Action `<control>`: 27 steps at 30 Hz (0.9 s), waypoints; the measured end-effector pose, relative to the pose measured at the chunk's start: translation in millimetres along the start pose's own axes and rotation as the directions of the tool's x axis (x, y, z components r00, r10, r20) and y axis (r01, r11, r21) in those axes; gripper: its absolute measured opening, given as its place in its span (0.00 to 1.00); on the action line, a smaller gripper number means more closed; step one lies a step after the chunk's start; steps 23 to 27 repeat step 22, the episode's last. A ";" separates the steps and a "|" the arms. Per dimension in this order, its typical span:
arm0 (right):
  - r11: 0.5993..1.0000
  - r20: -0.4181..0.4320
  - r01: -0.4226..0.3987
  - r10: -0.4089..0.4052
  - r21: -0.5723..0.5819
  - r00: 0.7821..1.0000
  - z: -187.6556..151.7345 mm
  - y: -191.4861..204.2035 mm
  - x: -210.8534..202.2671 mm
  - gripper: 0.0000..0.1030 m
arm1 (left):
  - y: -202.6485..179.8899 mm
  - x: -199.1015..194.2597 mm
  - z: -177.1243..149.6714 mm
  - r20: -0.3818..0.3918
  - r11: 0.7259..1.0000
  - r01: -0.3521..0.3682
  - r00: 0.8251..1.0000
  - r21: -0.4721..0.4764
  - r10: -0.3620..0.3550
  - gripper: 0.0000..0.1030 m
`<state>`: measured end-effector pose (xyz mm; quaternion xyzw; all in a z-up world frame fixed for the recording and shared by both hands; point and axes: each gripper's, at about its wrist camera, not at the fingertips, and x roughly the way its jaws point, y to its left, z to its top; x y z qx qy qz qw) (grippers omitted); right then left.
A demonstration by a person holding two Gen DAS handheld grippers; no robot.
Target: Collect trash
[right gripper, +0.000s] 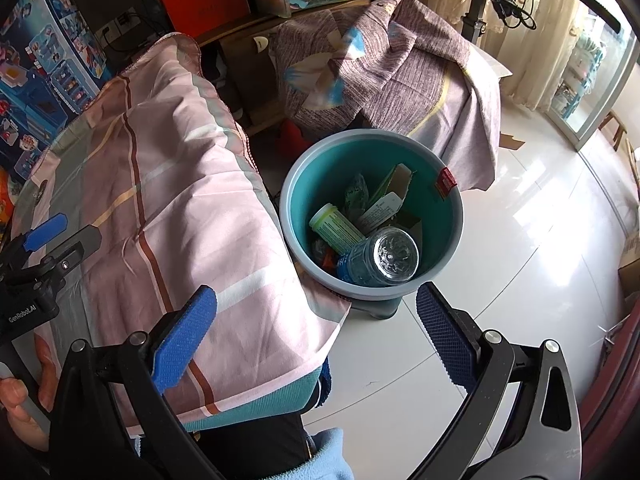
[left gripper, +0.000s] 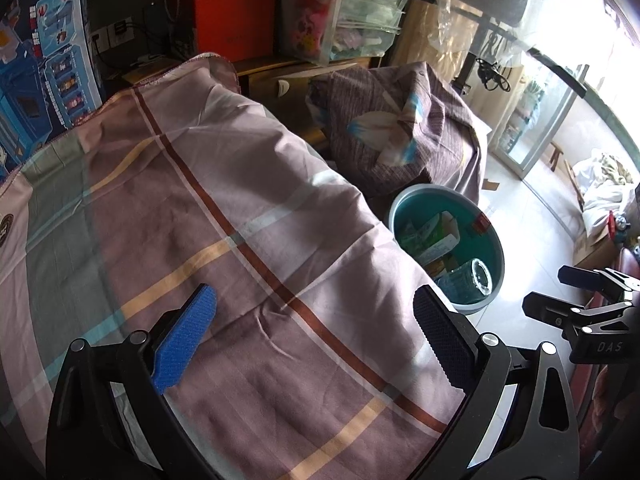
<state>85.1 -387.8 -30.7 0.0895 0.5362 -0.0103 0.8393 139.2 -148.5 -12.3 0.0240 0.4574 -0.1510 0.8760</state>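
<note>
Left wrist view: left gripper (left gripper: pixel 314 330) spread wide, nothing between the blue pads, hanging over a plaid cloth (left gripper: pixel 224 216) in pink, grey and brown stripes. Past the cloth's right edge, on the pale tiled floor (left gripper: pixel 532 248), a round bin (left gripper: pixel 446 248) with grey rim and teal inside, partly hidden by the cloth. Inside, a green-and-white carton (left gripper: pixel 430 236) and a clear plastic bottle (left gripper: pixel 472 280) lying on its side. A small red tag (left gripper: pixel 482 222) at the far wall. Behind the bin, a mound draped in purplish fabric (left gripper: pixel 404 132). At far right, the right gripper (left gripper: pixel 576 292), black, jaws parted.

Right wrist view: right gripper (right gripper: pixel 316 328) opened wide and empty, held above the floor (right gripper: pixel 520 260) just short of the bin (right gripper: pixel 456 216). Bin standing upright, touching the hanging edge of the plaid cloth (right gripper: pixel 168 184). Trash piled inside: a clear bottle (right gripper: pixel 380 260) with blue label, base turned up; a pale green cylindrical container (right gripper: pixel 336 228); a white-and-green carton (right gripper: pixel 384 204); crumpled wrappers, too small to identify. Red tag (right gripper: pixel 446 180) on the inner rim. At left edge, left gripper (right gripper: pixel 60 232) over the cloth, jaws apart, with a hand (right gripper: pixel 24 400) below it.
</note>
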 end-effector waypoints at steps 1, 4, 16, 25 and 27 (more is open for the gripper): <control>1.000 0.000 0.001 -0.001 0.001 1.000 -0.1 0.1 0.1 0.93 | -0.1 0.7 -0.2 0.000 1.000 -0.002 1.000 0.002 0.002 0.96; 1.000 -0.002 0.002 -0.002 -0.001 1.000 1.7 -0.5 1.6 0.93 | 0.4 3.2 -0.8 -0.003 1.000 -0.011 1.000 0.004 0.011 0.96; 1.000 -0.010 0.010 -0.010 0.001 1.000 3.7 -4.6 11.7 0.93 | -3.1 11.9 -3.2 -0.031 1.000 -0.002 1.000 0.028 0.003 0.96; 1.000 -0.003 0.020 -0.020 0.000 1.000 4.9 -5.7 10.3 0.93 | -6.9 14.7 -7.1 -0.033 0.999 0.008 0.999 0.048 -0.006 0.96; 1.000 -0.003 0.020 -0.020 0.000 1.000 4.9 -5.7 10.3 0.93 | -6.9 14.7 -7.1 -0.033 0.999 0.008 0.999 0.048 -0.006 0.96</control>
